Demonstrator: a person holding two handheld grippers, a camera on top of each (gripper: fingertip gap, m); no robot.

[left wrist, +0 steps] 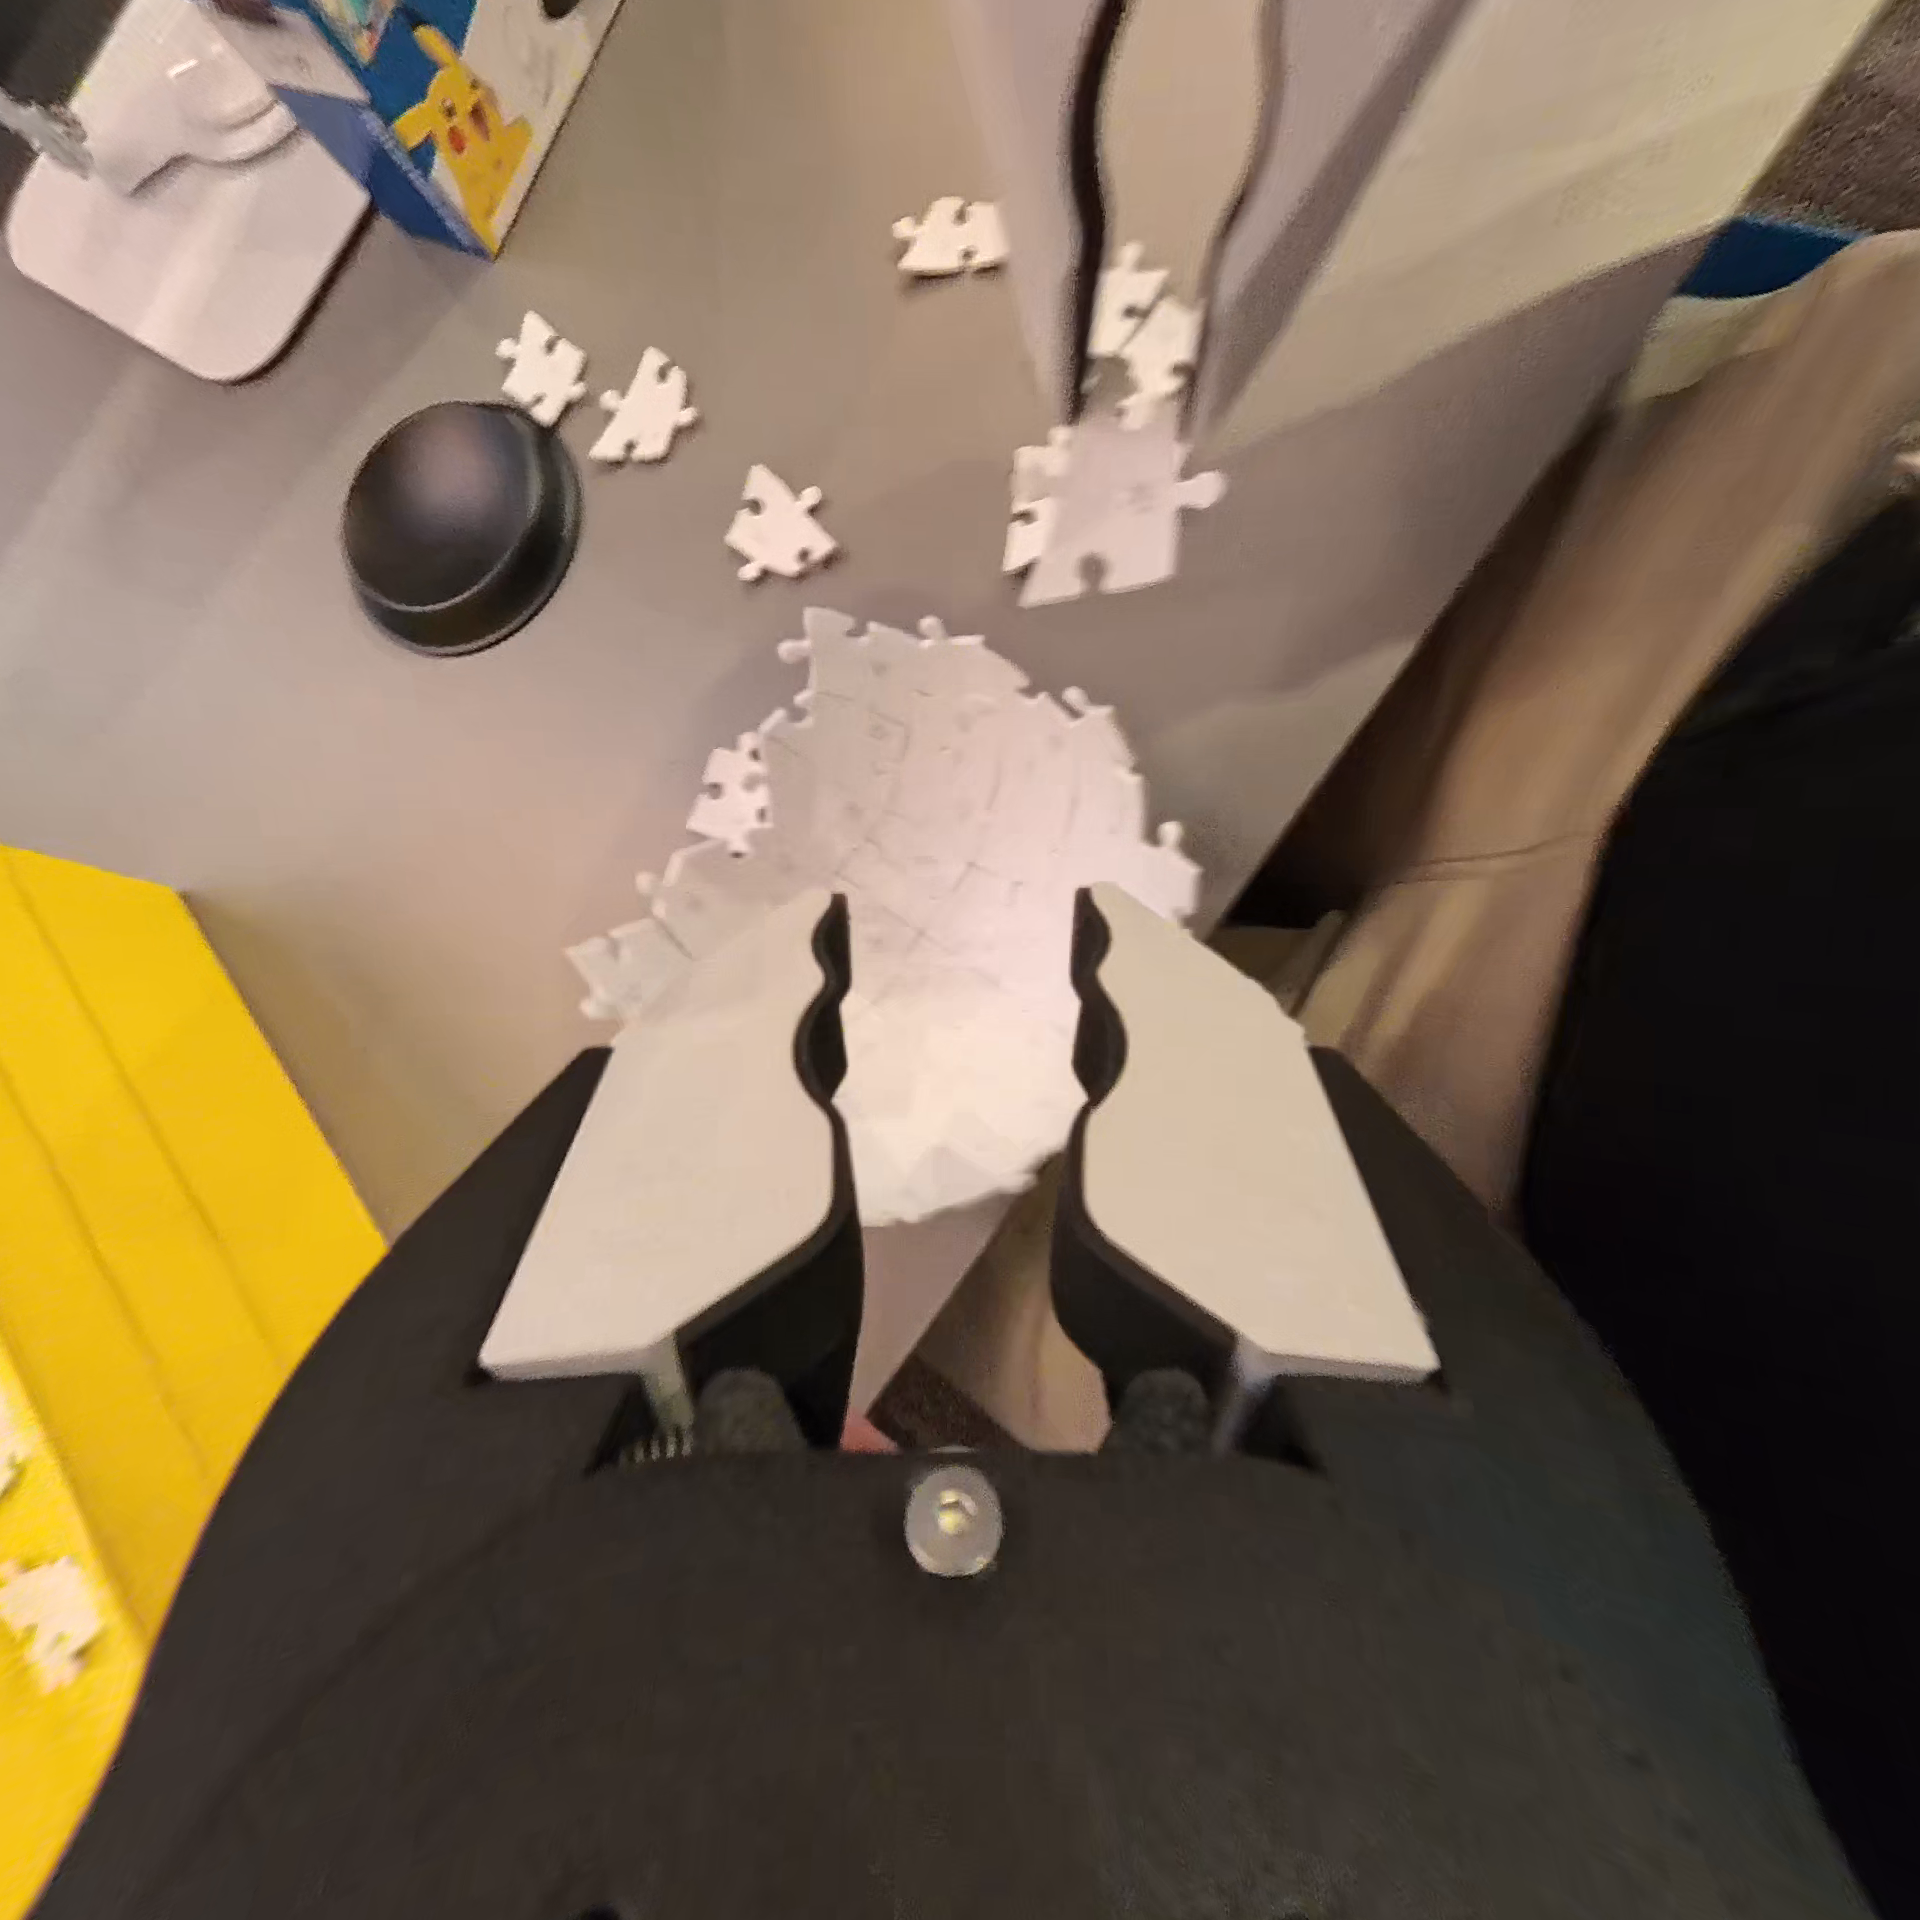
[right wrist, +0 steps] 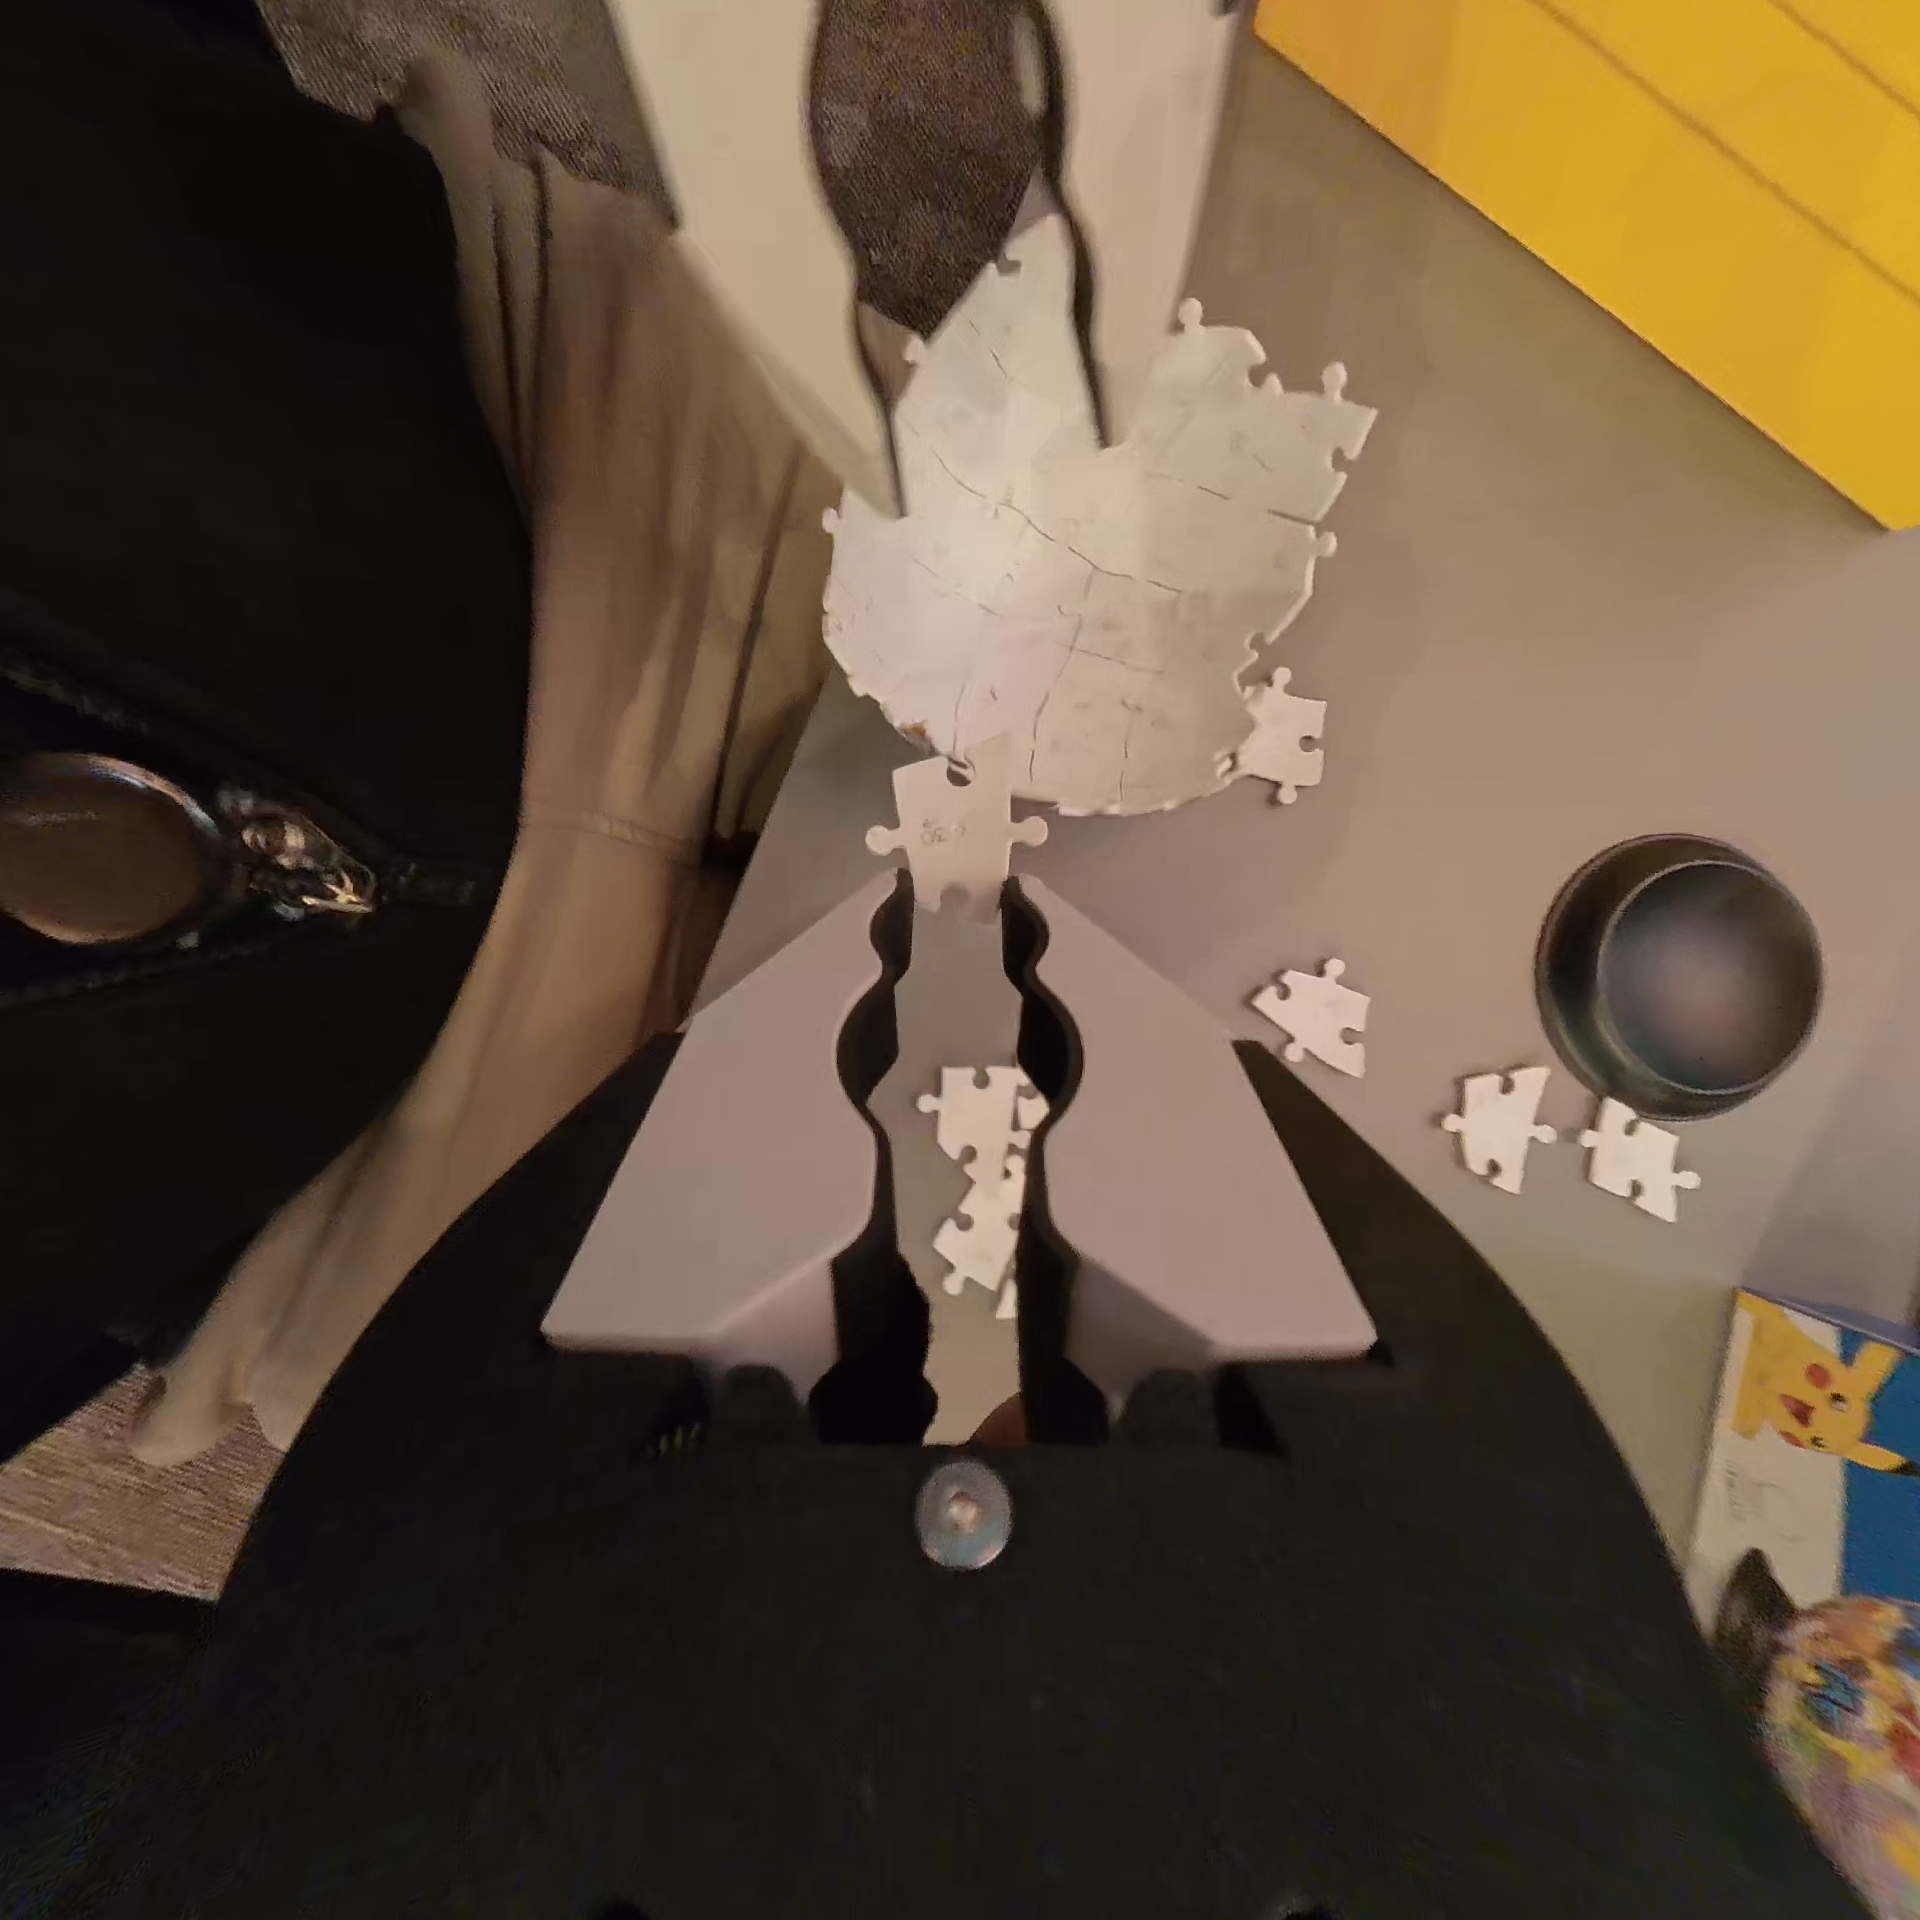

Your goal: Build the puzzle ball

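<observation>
Nearest the right camera, the right gripper [right wrist: 954,899] is pinching a single white puzzle piece [right wrist: 954,836] by its lower edge, its fingertips clamped on the piece and nothing else. That piece is being held right at the near rim of the partly built puzzle ball [right wrist: 1091,582], a curved white shell of joined pieces with knobs sticking out all round its open edge; whether the piece is touching the rim or just short of it I cannot tell. The left gripper [left wrist: 961,914] is reaching in from the far side with its jaws closed over the shell's edge, seemingly steadying it, and the shell is sitting at the near edge of the grey table [left wrist: 260,727]. The step in hand looks like fitting one more piece into the rim. Next, the piece probably needs lining up so its knob and socket are meeting the matching gap, then pressing in gently while the other gripper is bracing the shell against sliding off the table edge. Further out, loose pieces [right wrist: 1314,1018] are lying scattered on the table, a small joined cluster [left wrist: 1107,520] among them. A black dome-shaped stand [left wrist: 462,530] is sitting beside them, a yellow box [right wrist: 1621,208] is lying at one side, and the blue puzzle carton [left wrist: 457,114] is standing at the far end.
</observation>
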